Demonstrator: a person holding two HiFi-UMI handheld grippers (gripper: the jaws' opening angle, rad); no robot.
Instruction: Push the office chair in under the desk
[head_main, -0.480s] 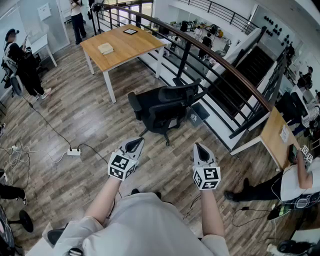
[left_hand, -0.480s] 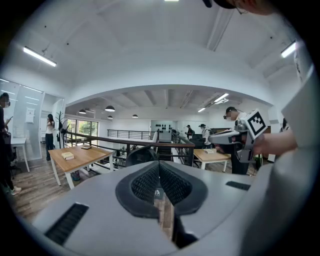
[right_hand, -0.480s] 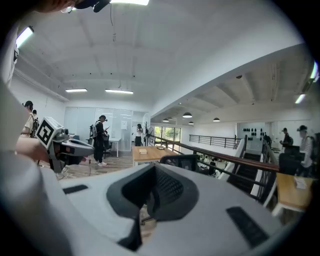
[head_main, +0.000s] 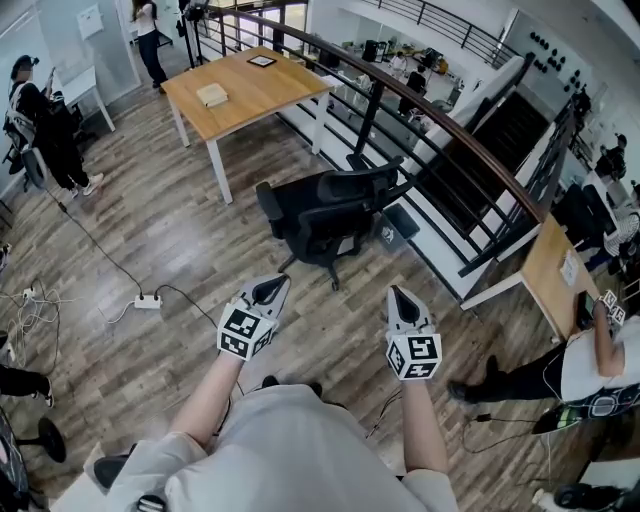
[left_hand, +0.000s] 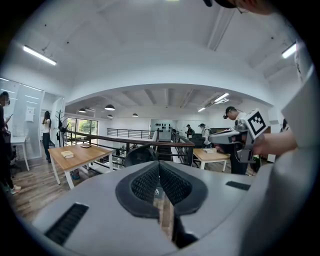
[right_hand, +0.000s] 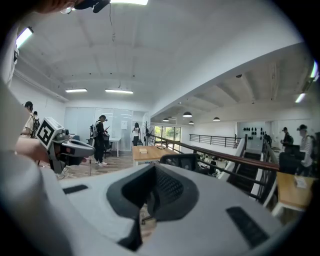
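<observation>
Head view: a black office chair with armrests and a wheeled base (head_main: 325, 215) stands on the wood-plank floor (head_main: 170, 240), just beside the dark handrailed railing (head_main: 440, 130).
Desk: the light wooden desk with white legs (head_main: 290, 85) is well apart from the chair, farther up the room; a pale box-like object (head_main: 211, 96) and a small dark-framed item (head_main: 261, 62) lie on it.
Left gripper (head_main: 272, 288): jaws pressed together, nothing between them, pointing toward the chair but short of it.
Right gripper (head_main: 397, 295): jaws likewise closed and empty, level with the left, not touching the chair.
Step in hand: approach, judged; the 2 grippers have yet to meet the chair.
Doing it well: place both closed tips against the backrest or the 2 armrests, spread apart, so that the push stays straight; steer left, away from the railing, then line the seat up between the desk legs before rolling it under.
Risk: an off-centre push would likely swivel the seat or send the castors toward the railing posts.
Cable: a white power strip (head_main: 148, 302) and its lead lie left of the likely path.
Writing: none readable; only black-and-white square markers on each gripper's cube.
</observation>
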